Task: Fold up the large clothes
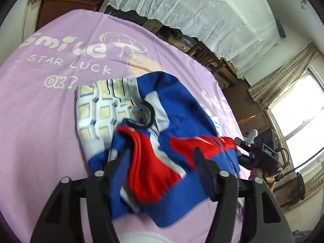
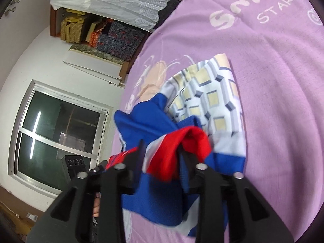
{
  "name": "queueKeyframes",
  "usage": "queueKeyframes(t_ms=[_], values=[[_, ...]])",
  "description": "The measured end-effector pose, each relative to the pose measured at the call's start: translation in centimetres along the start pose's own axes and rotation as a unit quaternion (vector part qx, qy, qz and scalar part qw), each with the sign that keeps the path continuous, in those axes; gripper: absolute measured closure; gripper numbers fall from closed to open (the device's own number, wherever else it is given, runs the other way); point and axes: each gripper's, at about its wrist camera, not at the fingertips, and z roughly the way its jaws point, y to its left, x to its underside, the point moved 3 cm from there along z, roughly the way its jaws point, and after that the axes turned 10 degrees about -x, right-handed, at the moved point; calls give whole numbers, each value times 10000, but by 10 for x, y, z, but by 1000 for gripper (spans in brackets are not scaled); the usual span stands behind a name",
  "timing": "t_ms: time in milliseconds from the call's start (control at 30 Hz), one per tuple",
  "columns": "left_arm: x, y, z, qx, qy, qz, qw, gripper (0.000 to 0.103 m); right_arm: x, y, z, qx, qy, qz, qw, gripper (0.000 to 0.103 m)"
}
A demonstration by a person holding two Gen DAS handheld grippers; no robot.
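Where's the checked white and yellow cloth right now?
The checked cloth lies flat on the purple sheet, partly under the red and blue garment: upper left of it in the left wrist view, upper right in the right wrist view.

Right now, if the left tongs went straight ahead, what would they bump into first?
The left tongs would meet the red, white and blue knitted sweater first; it already lies bunched between their open fingers. Beyond it lies the lilac printed bedsheet.
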Motion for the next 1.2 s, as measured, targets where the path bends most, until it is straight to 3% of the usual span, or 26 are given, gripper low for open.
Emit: queueKeyframes(t_ms=[267,500,800,933,967,1000,1033,1100,1167,1200], values=[[38,-10,-10,154,350,140,9992,37,41,7,-31,-35,21,-184,9998,62],[44,-12,-11,62,297,231,9993,37,56,12,-47,-94,61,-348,9993,62],[74,-15,4,146,717,405,9965,36,71,9,-67,-65,4,-306,9995,62],[75,-25,18,60,810,571,9951,36,88,5,-64,-11,219,-319,9993,62],[74,-26,19,40,798,588,9951,38,92,6,-58,30,322,-348,9989,62],[74,-25,19,31,787,590,9951,47,94,6,-55,72,359,-391,9986,62],[73,-25,19,32,779,588,9952,63,96,8,-50,171,396,-487,9979,61],[69,-23,13,105,744,549,9957,84,97,10,-43,262,404,-596,9971,64],[59,-23,3,110,563,524,9970,89,96,13,-40,307,421,-707,9961,90],[50,-24,-4,75,385,531,9978,90,94,16,-40,230,401,-745,9961,92]])
